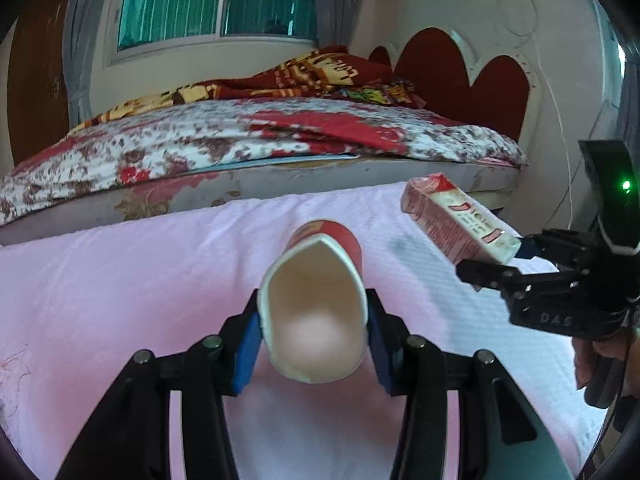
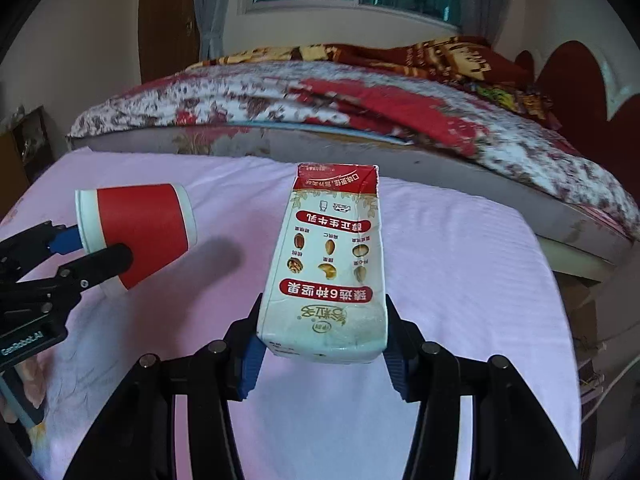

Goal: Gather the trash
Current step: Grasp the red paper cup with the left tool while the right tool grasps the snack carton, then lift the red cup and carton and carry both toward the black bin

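Carton [image 2: 326, 268] labelled "臻选6种坚果"

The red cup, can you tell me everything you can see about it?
The red cup looks like paper: red wall, white rim and base band, plain pale inside. It is held off the pink cloth, tipped on its side, open mouth toward the left gripper, whose blue pads squeeze its rim out of round.

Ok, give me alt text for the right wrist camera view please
The right gripper clamps a white and red milk carton above a pink cloth. At left, the left gripper holds a red paper cup sideways; a bed with a floral quilt lies behind.
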